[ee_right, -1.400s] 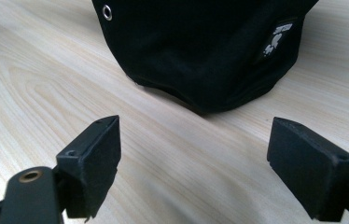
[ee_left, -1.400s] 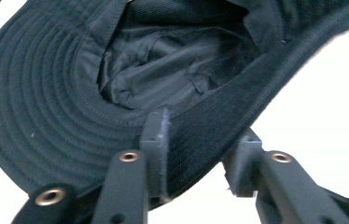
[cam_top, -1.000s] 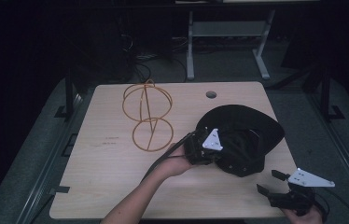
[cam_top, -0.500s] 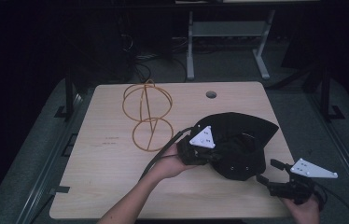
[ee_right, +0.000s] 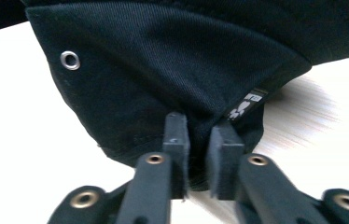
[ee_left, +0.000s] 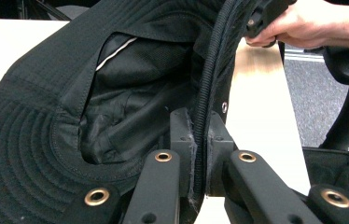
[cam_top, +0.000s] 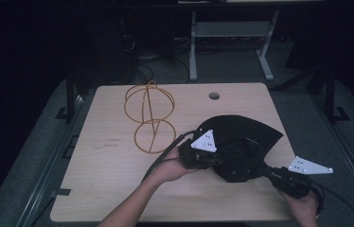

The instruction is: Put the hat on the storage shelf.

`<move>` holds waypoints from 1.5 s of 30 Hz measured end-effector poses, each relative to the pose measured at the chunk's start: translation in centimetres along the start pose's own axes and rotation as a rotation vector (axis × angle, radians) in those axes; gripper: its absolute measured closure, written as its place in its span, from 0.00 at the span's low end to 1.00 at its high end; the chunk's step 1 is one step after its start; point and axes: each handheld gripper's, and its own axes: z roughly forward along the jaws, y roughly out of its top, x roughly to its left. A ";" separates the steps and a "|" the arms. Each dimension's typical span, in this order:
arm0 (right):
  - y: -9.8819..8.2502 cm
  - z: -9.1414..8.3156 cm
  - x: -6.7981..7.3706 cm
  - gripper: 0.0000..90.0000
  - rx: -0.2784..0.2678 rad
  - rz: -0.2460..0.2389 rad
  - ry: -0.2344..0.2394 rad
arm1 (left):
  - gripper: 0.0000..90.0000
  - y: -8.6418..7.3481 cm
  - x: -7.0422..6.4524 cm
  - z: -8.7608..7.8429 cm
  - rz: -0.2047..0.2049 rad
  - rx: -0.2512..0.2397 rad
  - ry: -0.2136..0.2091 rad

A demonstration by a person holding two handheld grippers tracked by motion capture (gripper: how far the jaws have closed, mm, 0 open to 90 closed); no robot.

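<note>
A black bucket hat [cam_top: 243, 139] lies upturned on the right half of the wooden table [cam_top: 104, 179]. My left gripper [cam_top: 218, 160] comes at it from the left and is shut on the brim; in the left gripper view its pads [ee_left: 181, 135] pinch the stitched brim edge [ee_left: 204, 102] of the hat [ee_left: 116, 107]. From the lower right, my right gripper [cam_top: 260, 169] reaches the hat's near side. Its jaws have just been closing, and a fold of the hat's cloth [ee_right: 163, 70] is squeezed between them at the right gripper [ee_right: 199, 140].
An orange wire frame [cam_top: 149, 116] of rings stands at the table's back left, next to the hat. A round cable hole [cam_top: 214, 96] sits near the far edge. The table's right edge lies just beyond my right hand [cam_top: 303, 205]. A metal stand [cam_top: 229, 33] rises behind the table.
My right gripper moved up and left from the table's front right corner to the hat and closed on its cloth. The hat shifted slightly; the left gripper kept its hold.
</note>
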 end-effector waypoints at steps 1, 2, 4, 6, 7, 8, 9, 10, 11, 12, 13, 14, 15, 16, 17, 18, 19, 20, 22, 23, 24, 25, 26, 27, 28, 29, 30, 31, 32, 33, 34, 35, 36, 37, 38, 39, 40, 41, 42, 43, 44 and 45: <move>0.0 0.0 0.0 0.94 -0.005 0.001 0.000 | 0.95 0.0 0.0 0.0 0.002 0.000 0.003; 0.0 -0.1 0.0 0.96 -0.010 0.005 -0.002 | 0.94 -0.1 -0.1 -0.1 0.006 0.001 0.005; 0.0 -0.3 0.0 0.97 -0.015 0.015 0.000 | 0.94 -0.2 -0.1 -0.2 0.004 0.003 0.006; 0.0 -0.3 0.1 0.98 -0.021 0.013 -0.005 | 0.92 -0.3 -0.2 -0.3 0.005 0.002 0.012; 0.0 -0.3 0.2 0.98 -0.020 0.010 -0.004 | 0.91 -0.4 -0.2 -0.4 0.011 0.002 0.018; 0.0 -0.3 0.3 0.98 -0.018 0.008 -0.005 | 0.89 -0.4 -0.3 -0.5 0.019 0.008 0.024; 0.1 -0.3 0.4 0.98 -0.019 0.002 -0.006 | 0.88 -0.5 -0.3 -0.6 0.019 0.009 0.027; 0.1 -0.4 0.4 0.98 -0.017 0.000 -0.005 | 0.86 -0.5 -0.2 -0.8 0.018 0.012 0.026; 0.2 -0.4 0.5 0.98 -0.020 -0.004 -0.006 | 0.83 -0.6 -0.3 -0.9 0.014 0.011 0.032; 0.2 -0.4 0.5 0.98 -0.020 -0.004 -0.006 | 0.80 -0.6 -0.3 -0.9 0.014 0.011 0.032; 0.2 -0.4 0.5 0.98 -0.023 -0.003 -0.006 | 0.78 -0.8 -0.3 -1.3 0.015 0.014 0.037; 0.3 -0.5 0.5 0.99 -0.026 -0.005 -0.005 | 0.76 -0.8 -0.3 -1.3 0.015 0.014 0.037; 0.3 -0.5 0.5 0.99 -0.026 -0.005 -0.005 | 0.76 -0.8 -0.4 -1.4 0.009 0.014 0.042; 0.3 -0.7 0.5 0.99 -0.031 -0.002 -0.003 | 0.71 -0.9 -0.6 -1.7 0.009 0.016 0.035; 0.3 -0.8 0.4 0.99 -0.037 0.000 -0.003 | 0.69 -1.0 -0.7 -1.9 0.004 0.014 0.031; 0.4 -0.9 0.4 0.99 -0.043 0.007 -0.002 | 0.66 -1.0 -0.7 -1.9 0.004 0.014 0.031; 0.4 -0.9 0.4 0.99 -0.043 0.007 -0.002 | 0.66 -1.0 -0.8 -2.0 0.006 0.012 0.028; 0.4 -1.0 0.3 0.99 -0.050 0.014 -0.001 | 0.63 -0.9 -0.9 -2.2 0.009 0.010 0.027; 0.6 -1.4 0.2 0.99 -0.065 0.021 0.002 | 0.60 -1.0 -1.1 -2.4 0.009 0.003 0.034; 0.6 -1.5 0.2 0.99 -0.067 0.022 0.003 | 0.60 -1.1 -1.1 -2.5 0.010 0.004 0.035; 0.7 -1.5 0.3 0.99 -0.069 0.022 0.005 | 0.59 -1.2 -1.2 -2.5 0.008 0.003 0.037; 0.7 -1.6 0.3 0.99 -0.070 0.023 0.005 | 0.59 -1.4 -1.3 -2.6 0.002 0.006 0.041; 0.7 -1.6 0.3 0.99 -0.070 0.023 0.005 | 0.58 -1.4 -1.3 -2.6 0.002 0.006 0.041; 0.9 -1.8 0.5 0.99 -0.081 0.025 0.009 | 0.58 -1.8 -1.5 -2.8 -0.002 0.005 0.045; 1.1 -1.9 0.5 0.99 -0.086 0.030 0.012 | 0.58 -1.9 -1.5 -2.8 -0.001 0.004 0.046; 1.2 -2.0 0.6 0.99 -0.095 0.033 0.013 | 0.58 -2.1 -1.7 -2.9 0.000 0.005 0.047; 1.2 -2.0 0.6 0.99 -0.095 0.033 0.013 | 0.58 -2.1 -1.7 -2.9 0.000 0.005 0.047; 1.6 -2.3 0.6 0.99 -0.111 0.042 0.017 | 0.58 -2.4 -1.9 -3.1 0.003 0.006 0.053; 1.8 -2.4 0.6 0.99 -0.120 0.049 0.019 | 0.58 -2.6 -2.0 -3.3 0.005 0.005 0.056; 2.1 -2.5 0.6 0.99 -0.127 0.051 0.020 | 0.58 -2.7 -2.1 -3.4 0.003 0.005 0.055; 2.1 -2.5 0.6 0.99 -0.127 0.051 0.020 | 0.58 -2.7 -2.1 -3.4 0.003 0.005 0.055; 2.6 -2.7 0.7 0.99 -0.135 0.055 0.024 | 0.58 -3.1 -2.2 -3.7 0.005 0.004 0.067; 2.8 -2.8 0.7 0.99 -0.135 0.057 0.026 | 0.58 -3.2 -2.3 -3.8 0.002 0.005 0.069; 3.1 -2.8 0.8 0.99 -0.138 0.058 0.030 | 0.58 -3.4 -2.4 -4.0 0.002 0.004 0.075; 3.4 -2.9 0.8 0.99 -0.143 0.063 0.032 | 0.58 -3.4 -2.4 -4.0 0.002 0.004 0.075; 3.4 -2.9 0.8 0.99 -0.143 0.063 0.032 | 0.58 -3.8 -2.4 -4.3 0.000 0.002 0.081; 3.8 -3.0 0.9 0.99 -0.147 0.064 0.035 | 0.58 -3.9 -2.4 -4.4 0.000 0.003 0.085; 4.0 -3.0 0.9 0.99 -0.149 0.060 0.034 | 0.58 -4.1 -2.4 -4.5 -0.006 0.001 0.090; 4.2 -3.0 1.0 0.99 -0.152 0.060 0.033 | 0.58 -4.5 -2.3 -4.8 -0.020 -0.004 0.089; 4.6 -3.1 1.0 0.99 -0.156 0.067 0.038 | 0.58 -4.7 -2.3 -4.9 -0.024 -0.003 0.091; 4.8 -3.1 0.9 0.99 -0.158 0.067 0.039 | 0.58 -5.0 -2.3 -5.0 -0.029 -0.005 0.094; 5.1 -3.1 0.9 0.99 -0.159 0.076 0.042 | 0.58 -5.3 -2.3 -5.1 -0.034 -0.007 0.096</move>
